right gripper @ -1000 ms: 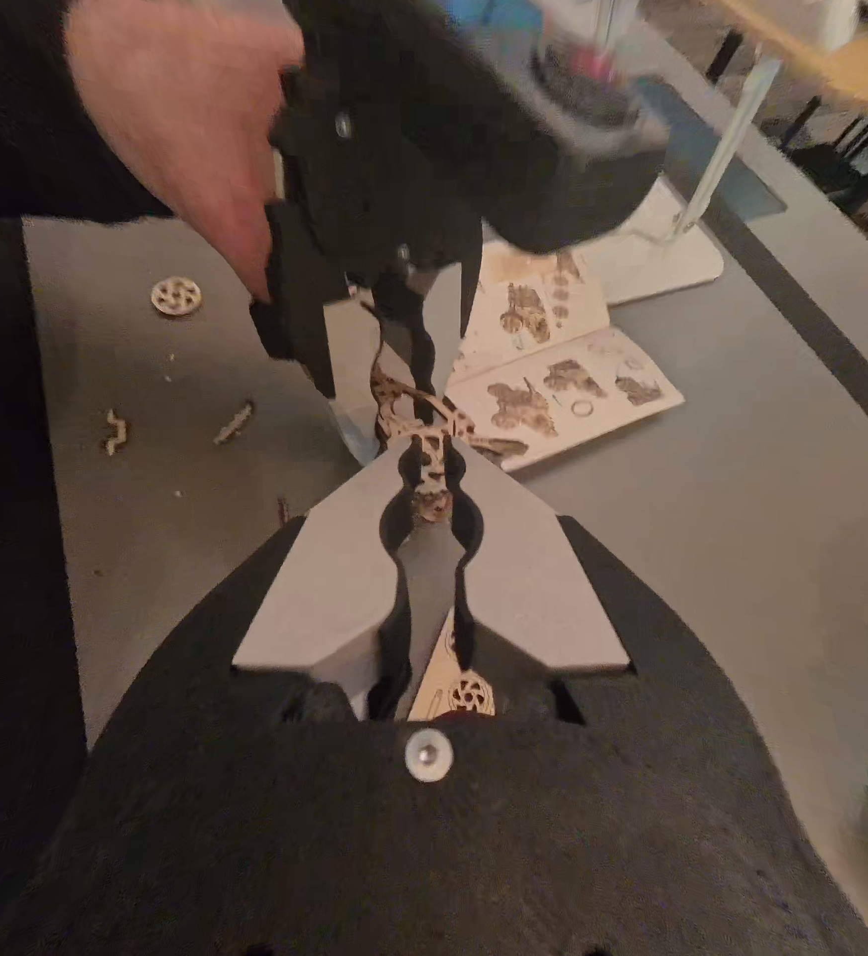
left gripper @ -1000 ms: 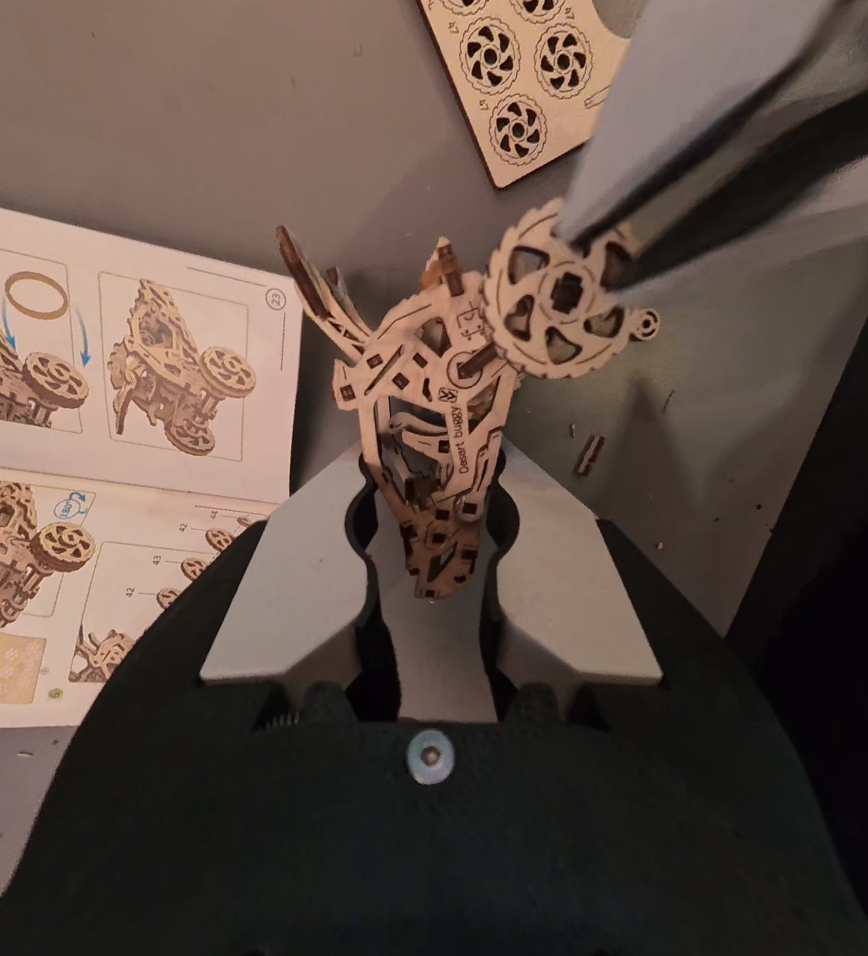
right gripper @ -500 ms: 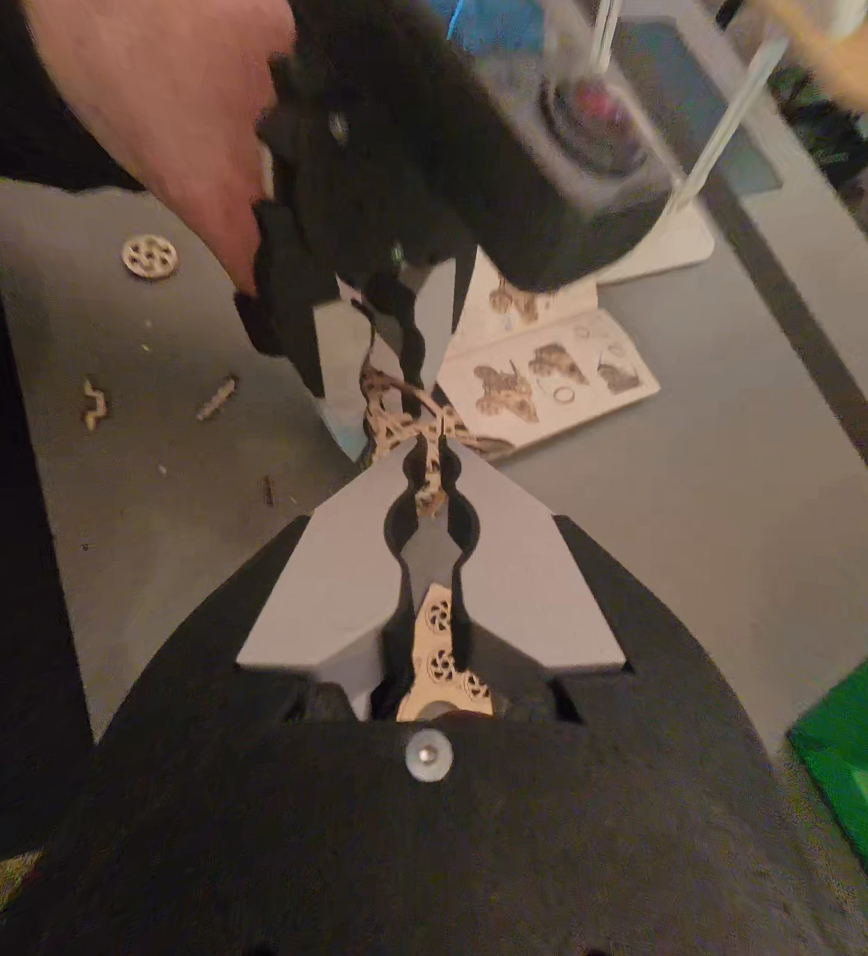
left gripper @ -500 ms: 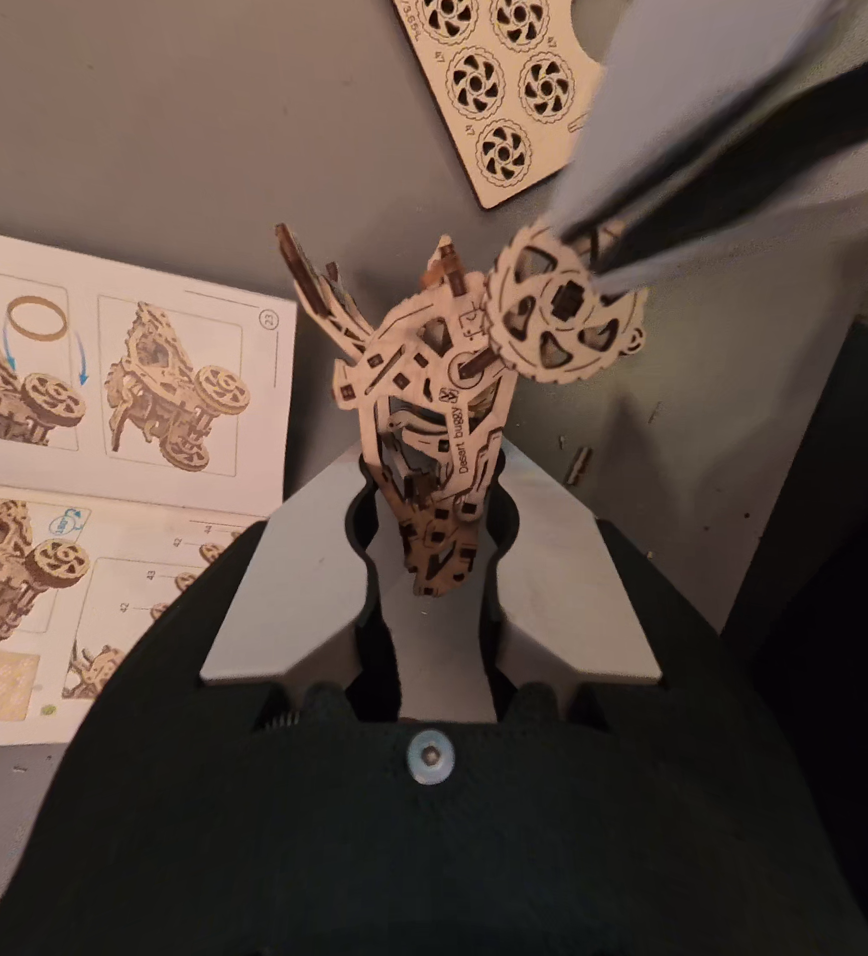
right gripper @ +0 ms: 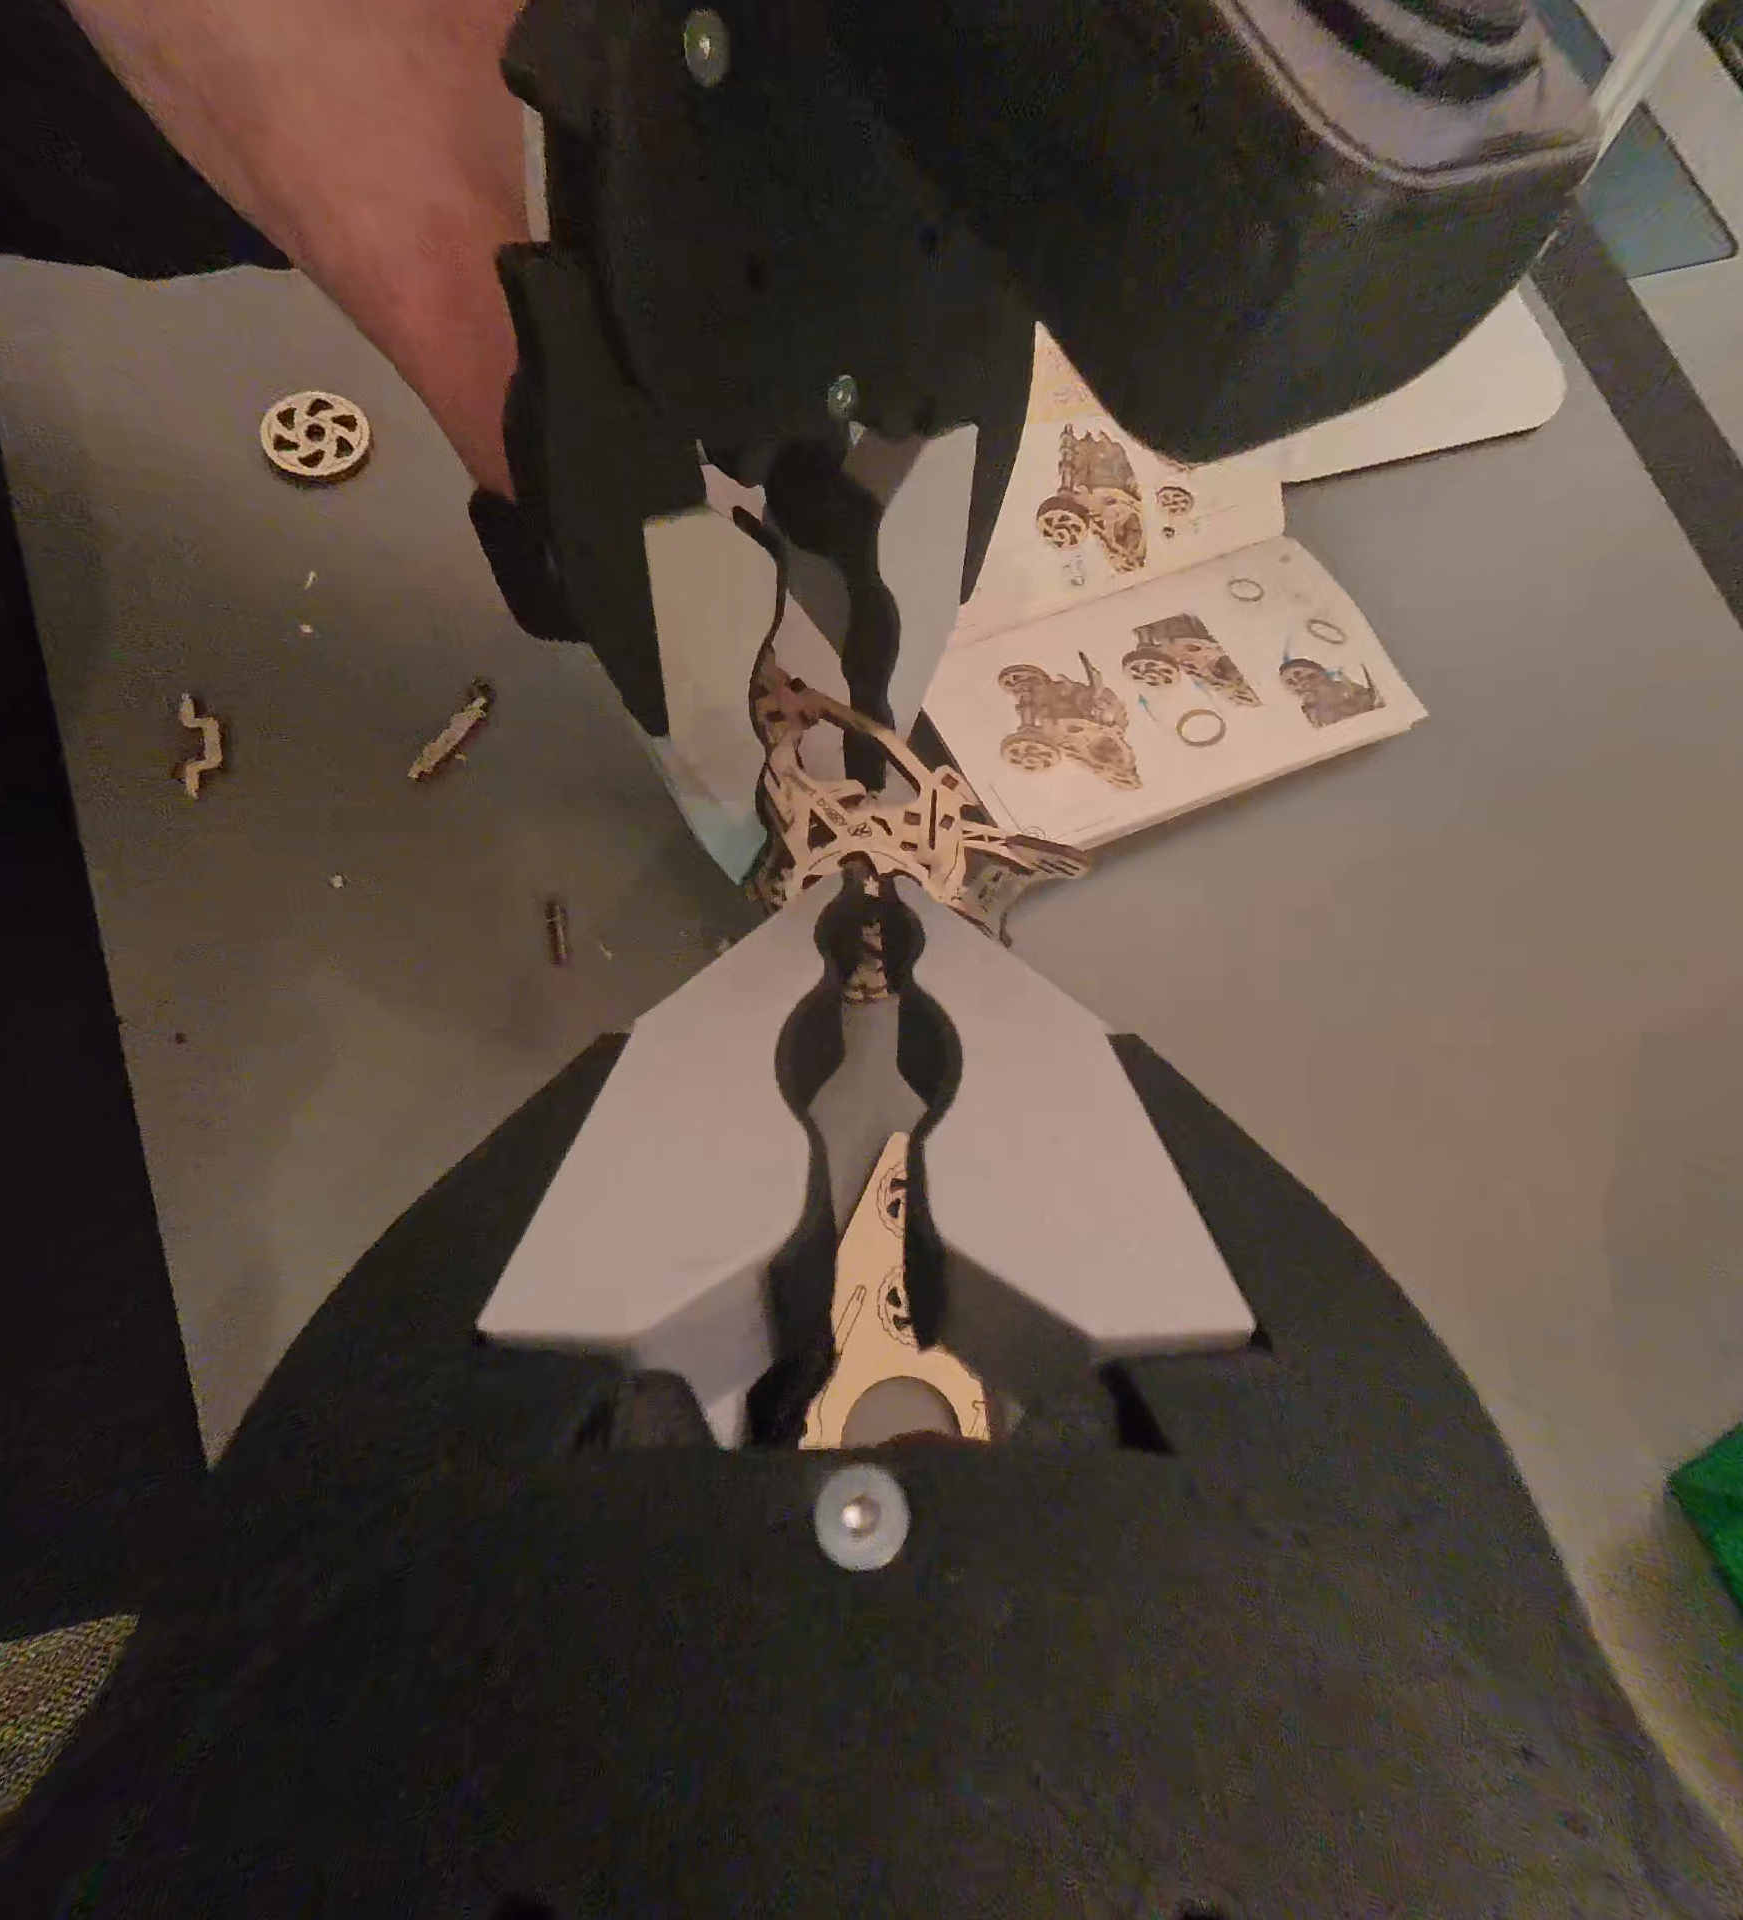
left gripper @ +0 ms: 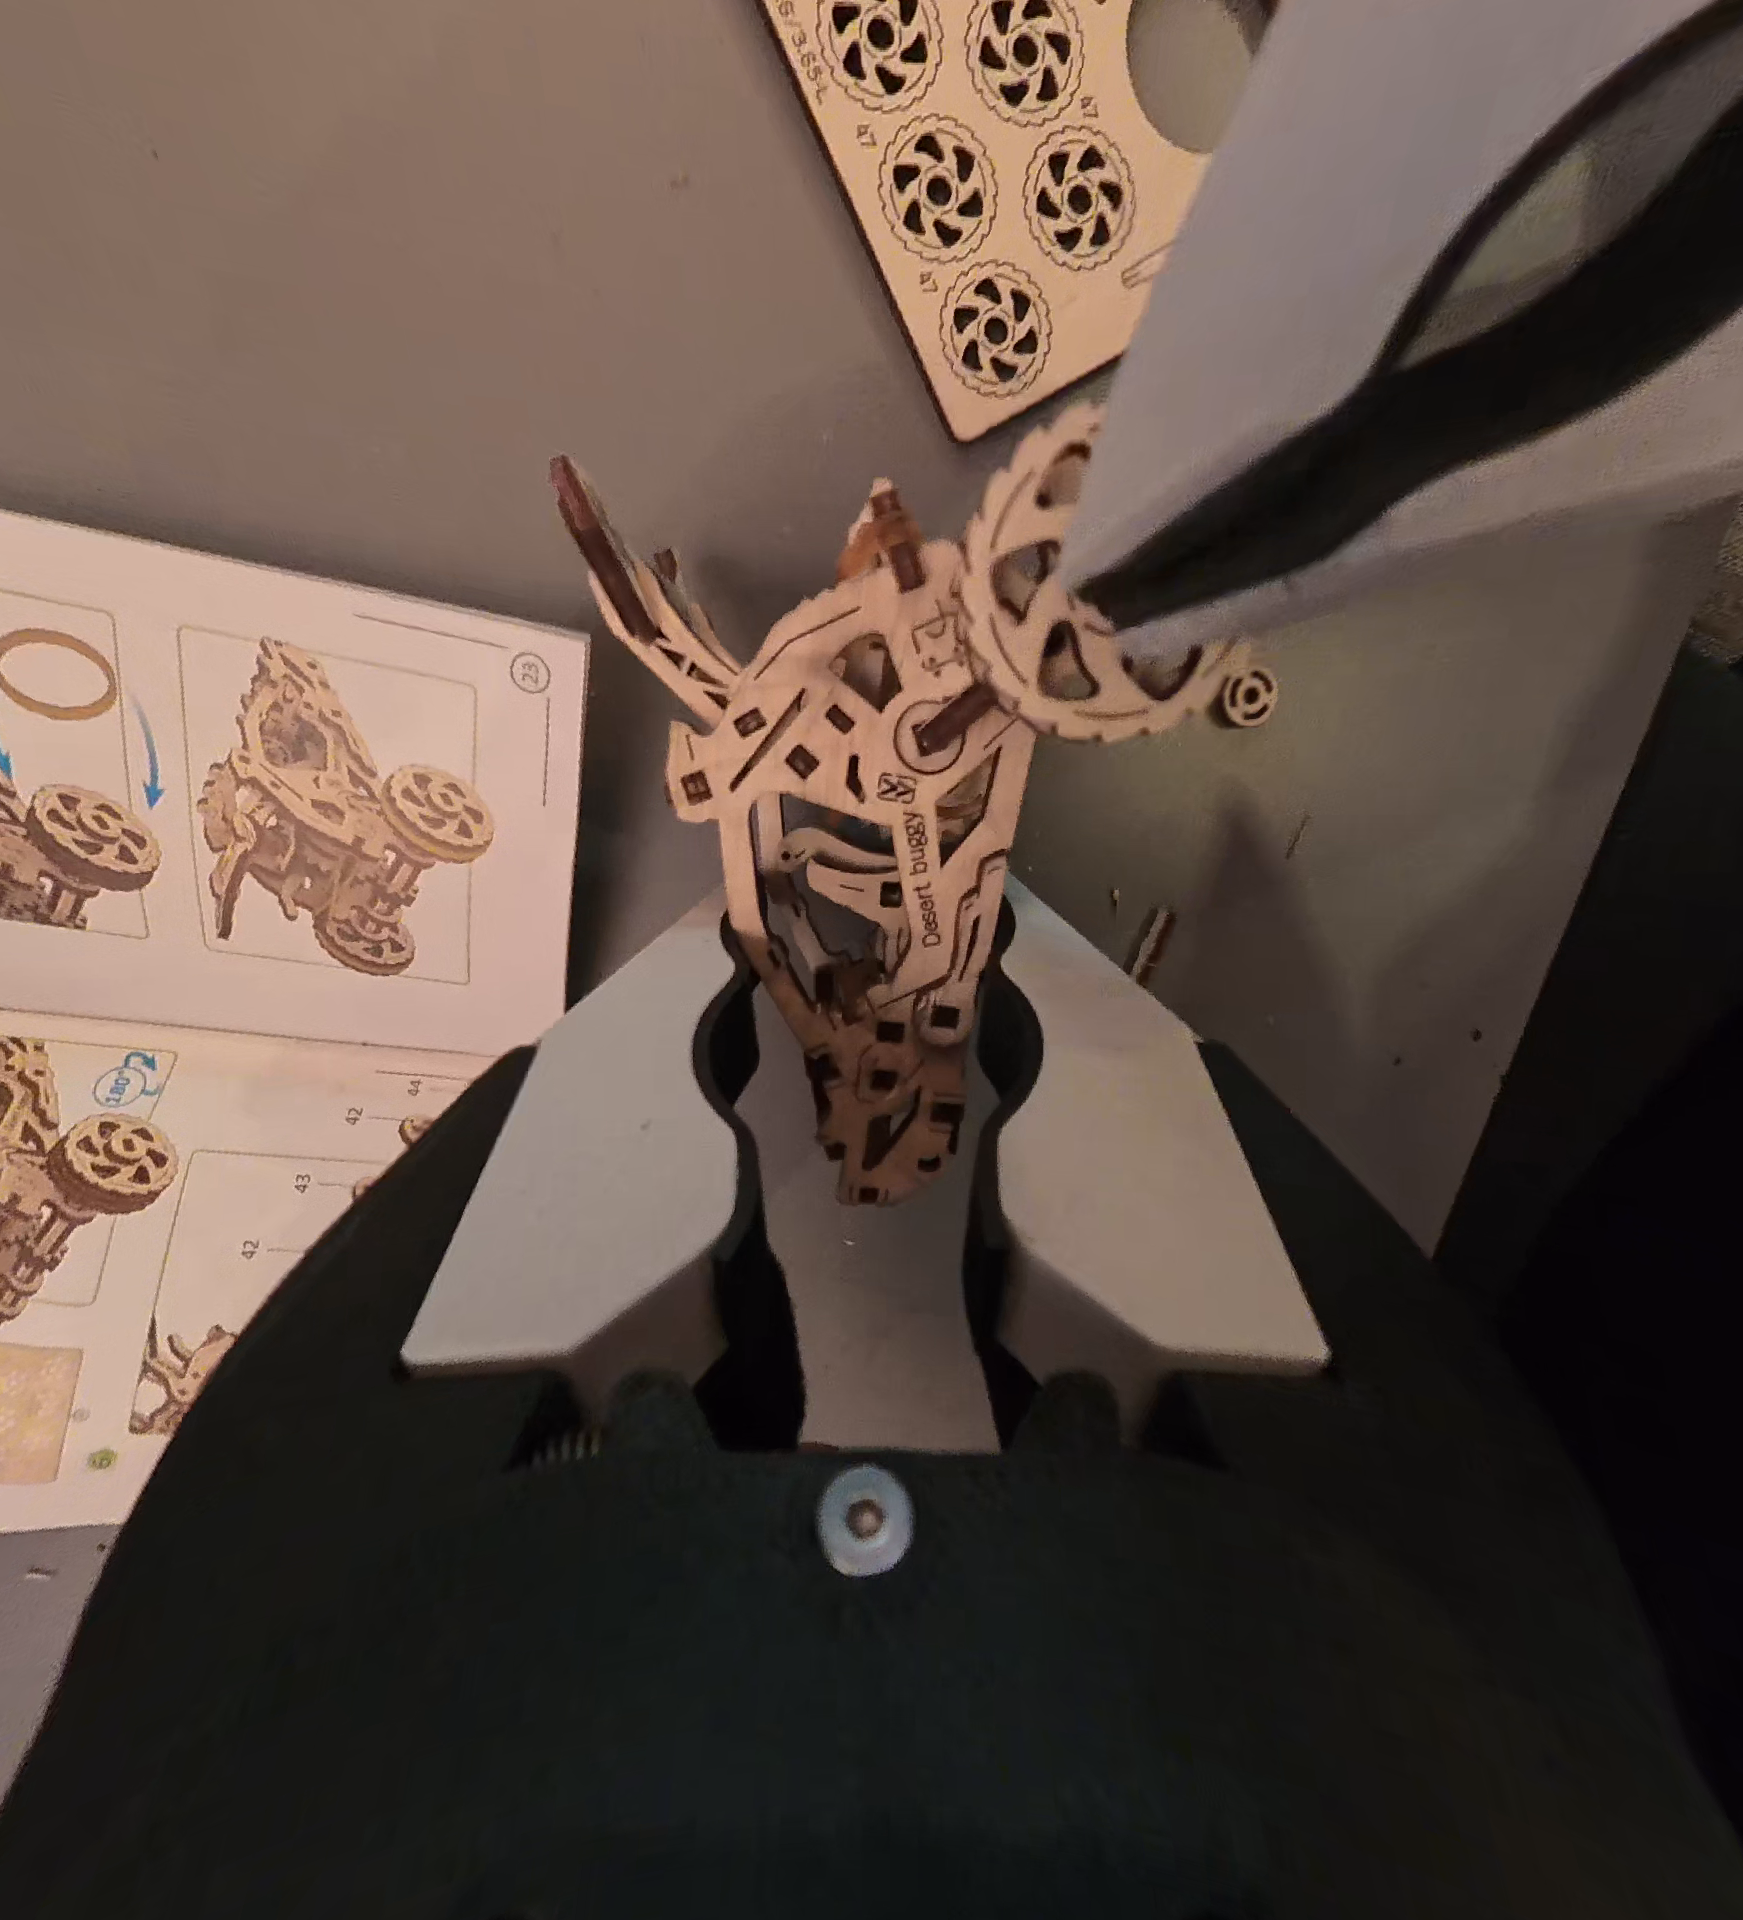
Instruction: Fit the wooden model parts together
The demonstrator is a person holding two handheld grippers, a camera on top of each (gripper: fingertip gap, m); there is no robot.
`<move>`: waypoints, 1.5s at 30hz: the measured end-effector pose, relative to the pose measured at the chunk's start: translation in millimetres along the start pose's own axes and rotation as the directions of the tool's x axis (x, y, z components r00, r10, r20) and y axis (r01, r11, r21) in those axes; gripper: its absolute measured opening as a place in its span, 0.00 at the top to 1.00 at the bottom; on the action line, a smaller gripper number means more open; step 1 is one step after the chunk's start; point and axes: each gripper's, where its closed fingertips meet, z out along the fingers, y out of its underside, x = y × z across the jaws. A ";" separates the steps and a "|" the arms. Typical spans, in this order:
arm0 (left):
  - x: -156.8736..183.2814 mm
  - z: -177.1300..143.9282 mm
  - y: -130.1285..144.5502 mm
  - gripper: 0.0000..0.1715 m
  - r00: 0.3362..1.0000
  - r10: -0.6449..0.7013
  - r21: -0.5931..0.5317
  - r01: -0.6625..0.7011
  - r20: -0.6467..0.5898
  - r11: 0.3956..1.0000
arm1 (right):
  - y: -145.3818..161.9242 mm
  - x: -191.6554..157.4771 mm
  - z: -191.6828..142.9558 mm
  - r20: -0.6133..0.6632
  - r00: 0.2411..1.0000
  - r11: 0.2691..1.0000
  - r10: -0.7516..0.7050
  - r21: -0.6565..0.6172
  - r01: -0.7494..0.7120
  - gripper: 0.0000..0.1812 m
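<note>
While your left gripper (left gripper: 872, 1029) is clamping the narrow lower end of the wooden buggy frame (left gripper: 846, 821) between its two grey fingers (left gripper: 597, 1174), the frame is standing up out of the jaws at the centre of the left wrist view, its wider end reaching toward the top of the frame. The jaws are closed only as far as the frame's width allows, pressing it from both sides.

At the left edge of that view the instruction booklet (left gripper: 223, 831) is lying open on the grey table (left gripper: 275, 260). Moving right, past the frame, your right gripper (left gripper: 1106, 613) is coming in from the upper right corner with its jaws pinched nearly together on the toothed wooden wheel (left gripper: 1064, 665). The wheel is sitting just beside the frame's upper right shoulder, at the end of a dark axle peg (left gripper: 955, 719) poking out of the frame; whether it is seated on the peg you cannot tell. Above it, at the top of the view, the plywood parts sheet (left gripper: 992, 208) is lying flat with more wheels uncut.

In the right wrist view, going from the left, a loose wheel (right gripper: 314, 436) and small wooden offcuts (right gripper: 197, 743) are lying on the table, your hand (right gripper: 347, 208) is holding the left gripper (right gripper: 825, 727) at the top, and the frame (right gripper: 867, 821) is hanging from it just above your right gripper's fingertips (right gripper: 784, 945), with the wheel (right gripper: 862, 966) seen edge-on between them.
</note>
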 end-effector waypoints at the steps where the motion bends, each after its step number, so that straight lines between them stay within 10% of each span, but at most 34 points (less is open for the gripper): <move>1: -0.4 -0.1 -1.0 0.79 1.000 0.000 0.002 0.000 0.002 1.000 | 0.6 0.3 -0.6 -0.005 1.000 1.000 -0.002 0.001 0.002 1.00; 19: 1.7 -3.1 -8.6 0.79 0.983 0.097 -0.058 -0.089 0.156 0.994 | 10.2 -8.6 -14.1 -0.073 0.997 0.989 0.002 0.145 0.008 0.99; 45: 7.4 1.5 -16.4 0.79 0.983 0.121 -0.070 -0.112 0.142 0.991 | 22.7 -8.1 -25.6 -0.006 1.000 1.000 0.025 -0.017 -0.025 0.99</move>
